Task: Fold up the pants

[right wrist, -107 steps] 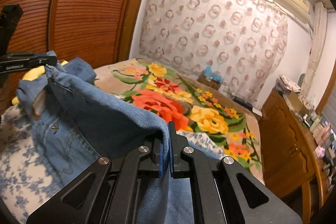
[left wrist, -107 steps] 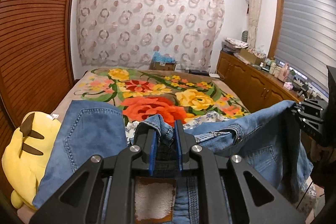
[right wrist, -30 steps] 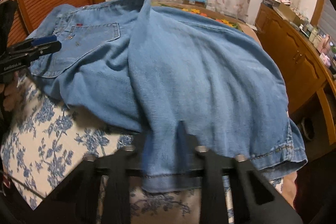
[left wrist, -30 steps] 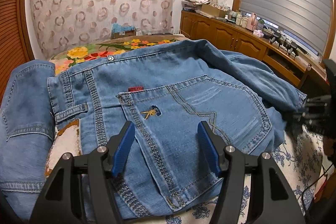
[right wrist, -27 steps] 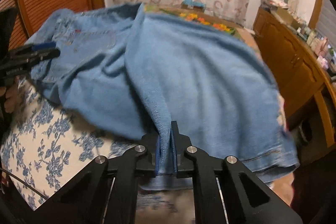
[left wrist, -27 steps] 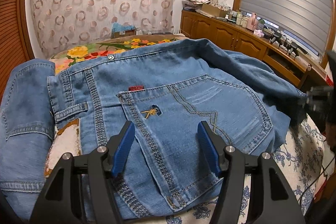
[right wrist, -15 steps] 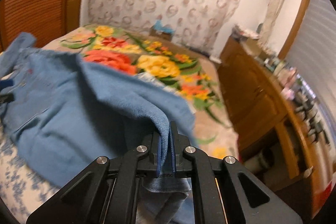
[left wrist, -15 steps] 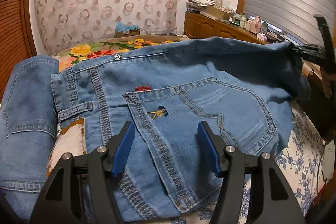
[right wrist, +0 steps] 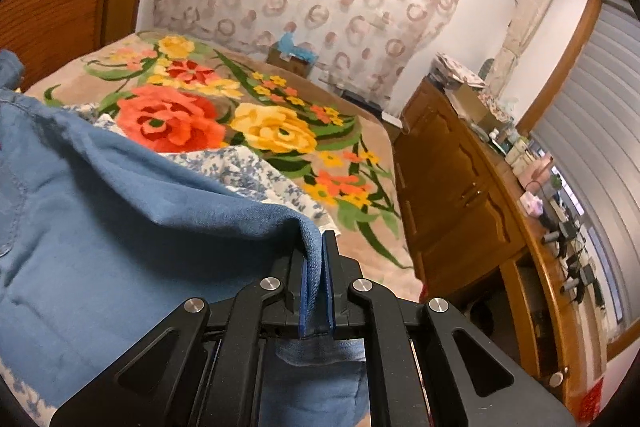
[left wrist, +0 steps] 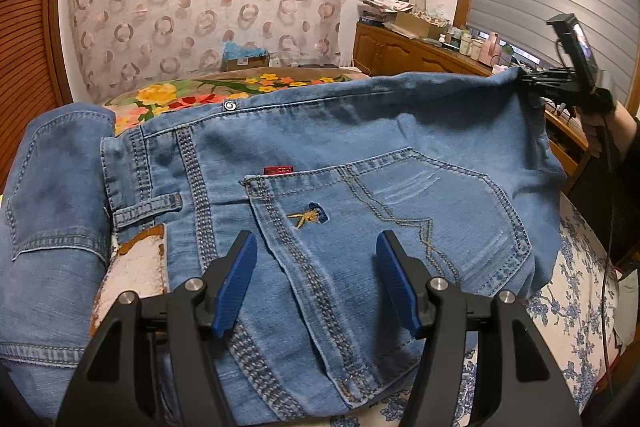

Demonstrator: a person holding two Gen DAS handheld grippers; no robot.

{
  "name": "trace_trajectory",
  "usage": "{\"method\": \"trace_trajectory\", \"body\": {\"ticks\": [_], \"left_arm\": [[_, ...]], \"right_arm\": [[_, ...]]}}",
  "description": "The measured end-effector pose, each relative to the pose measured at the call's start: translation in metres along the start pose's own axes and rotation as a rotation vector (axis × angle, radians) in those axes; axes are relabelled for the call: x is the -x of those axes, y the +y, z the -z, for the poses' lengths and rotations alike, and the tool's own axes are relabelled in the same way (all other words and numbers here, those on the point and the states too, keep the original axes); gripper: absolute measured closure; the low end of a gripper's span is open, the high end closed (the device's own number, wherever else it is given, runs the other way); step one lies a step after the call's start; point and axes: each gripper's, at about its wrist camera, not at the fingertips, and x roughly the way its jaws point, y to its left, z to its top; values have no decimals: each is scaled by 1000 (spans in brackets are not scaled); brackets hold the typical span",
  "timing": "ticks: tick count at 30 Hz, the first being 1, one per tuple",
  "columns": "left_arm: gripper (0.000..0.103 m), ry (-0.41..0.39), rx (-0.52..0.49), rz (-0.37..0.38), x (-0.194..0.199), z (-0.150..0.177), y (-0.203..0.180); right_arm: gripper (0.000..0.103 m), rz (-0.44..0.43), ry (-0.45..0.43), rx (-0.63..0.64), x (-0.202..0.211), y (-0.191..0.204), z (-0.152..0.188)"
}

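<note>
Blue denim jeans (left wrist: 360, 163) lie on the bed, back pocket and waistband facing up. My left gripper (left wrist: 316, 267) hovers open over the back pocket, nothing between its blue pads. Off at the right of the left wrist view, my right gripper (left wrist: 528, 79) holds a leg's hem end up in the air, with a gloved hand behind it. In the right wrist view the right gripper (right wrist: 318, 259) is shut on a fold of the denim (right wrist: 120, 211), which drapes away to the left.
The bed carries a floral blanket (right wrist: 224, 119) and a blue-flowered sheet (left wrist: 576, 291). A wooden sideboard (right wrist: 460, 179) with clutter runs along the right wall under a shuttered window. A wooden wardrobe (left wrist: 24, 39) stands on the left. A cardboard box (left wrist: 245, 61) sits at the bed's far end.
The right gripper closed on the leg's end and lifted it up and to the right, pulling the denim taut. The left gripper stayed open over the pocket.
</note>
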Motion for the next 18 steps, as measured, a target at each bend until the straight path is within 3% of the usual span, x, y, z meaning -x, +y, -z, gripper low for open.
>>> {"method": "trace_trajectory", "body": {"ticks": [11, 16, 18], "left_arm": [[41, 9, 5, -6, 0, 2, 7], [41, 9, 5, -6, 1, 2, 6], [41, 10, 5, -5, 0, 2, 6]], "right_arm": [[98, -42, 104, -66, -65, -2, 3], [80, -61, 113, -141, -71, -7, 5], [62, -60, 106, -164, -68, -10, 7]]}}
